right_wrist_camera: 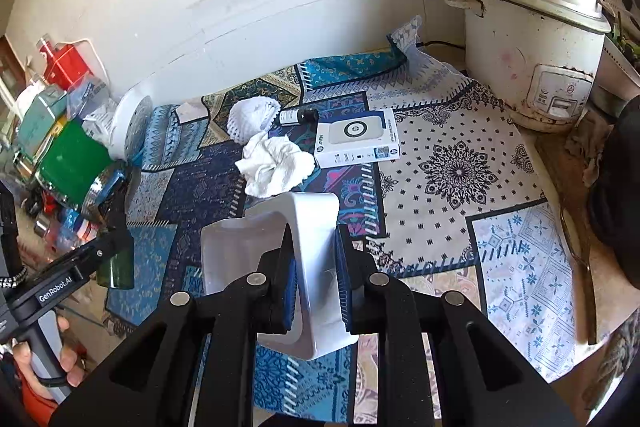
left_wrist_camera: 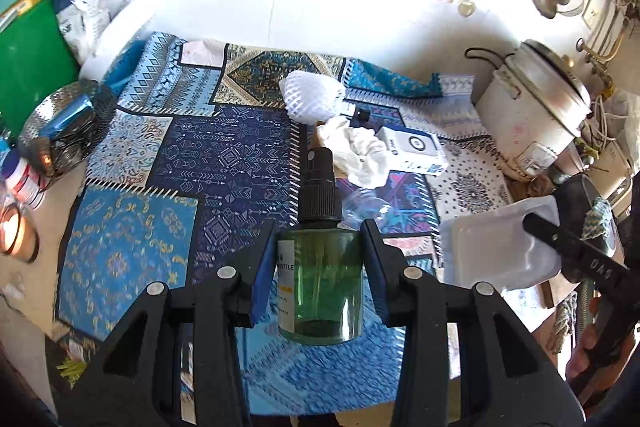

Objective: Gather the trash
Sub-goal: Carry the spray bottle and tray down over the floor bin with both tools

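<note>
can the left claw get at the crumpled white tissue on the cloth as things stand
Probably not yet. The left claw is shut on the green spray bottle, so it has no free grip. The crumpled tissue lies ahead on the patterned cloth with nothing on top of it; the path looks open once the bottle is dropped.

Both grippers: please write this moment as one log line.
left gripper: shut on green spray bottle | right gripper: shut on white plastic tray | crumpled tissue: on cloth

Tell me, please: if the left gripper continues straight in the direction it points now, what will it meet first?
Probably the crumpled white tissue on the patterned cloth. The left gripper, shut on the green spray bottle, aims the nozzle that way, though depth is unclear.
</note>
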